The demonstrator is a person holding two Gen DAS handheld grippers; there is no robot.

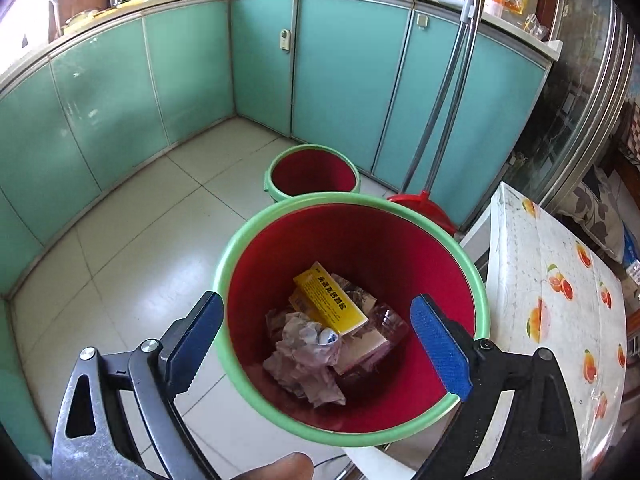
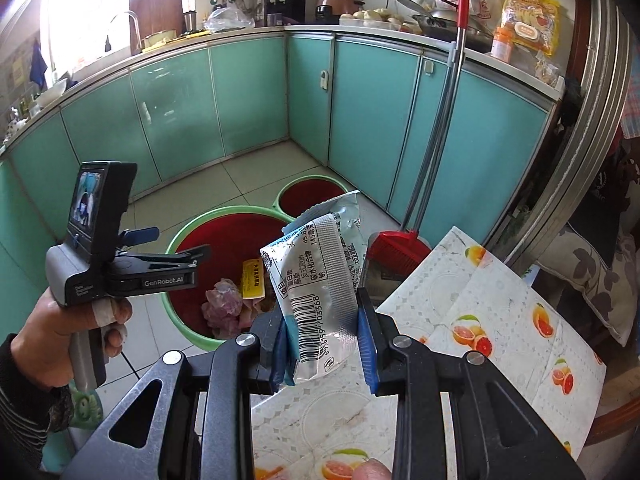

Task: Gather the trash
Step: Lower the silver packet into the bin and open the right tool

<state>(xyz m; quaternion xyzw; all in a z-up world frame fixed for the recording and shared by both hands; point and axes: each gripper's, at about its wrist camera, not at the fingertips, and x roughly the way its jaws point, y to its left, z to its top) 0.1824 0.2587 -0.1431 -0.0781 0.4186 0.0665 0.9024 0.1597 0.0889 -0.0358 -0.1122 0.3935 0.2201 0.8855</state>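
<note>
The right gripper (image 2: 322, 344) is clamped on a silver snack wrapper (image 2: 320, 276), its pads pressing the wrapper's lower end so that its long axis stands up and leans toward 1 o'clock in the right wrist view. The wrapper hangs over the edge of the surface (image 2: 500, 320), which has a fruit-print cloth. The bin (image 2: 180, 240) it should go into stands on the floor at about 10 o'clock from the wrapper, near but not yet under it; I judge the coming move is a carry toward 10 o'clock until the wrapper is over the red inside, then a release. The left gripper (image 1: 316, 344) has its jaws wide apart with nothing between them, directly over the bin's mouth, so it is the nearer one to the bin but has nothing to drop. In the bin lie a yellow box (image 1: 330, 300), crumpled paper (image 1: 304, 356) and a clear bottle (image 1: 386, 326). A second bin (image 1: 312, 172) stands beyond at 12 o'clock, seemingly empty. The left gripper sits in the right one's path and may need to give way.
</note>
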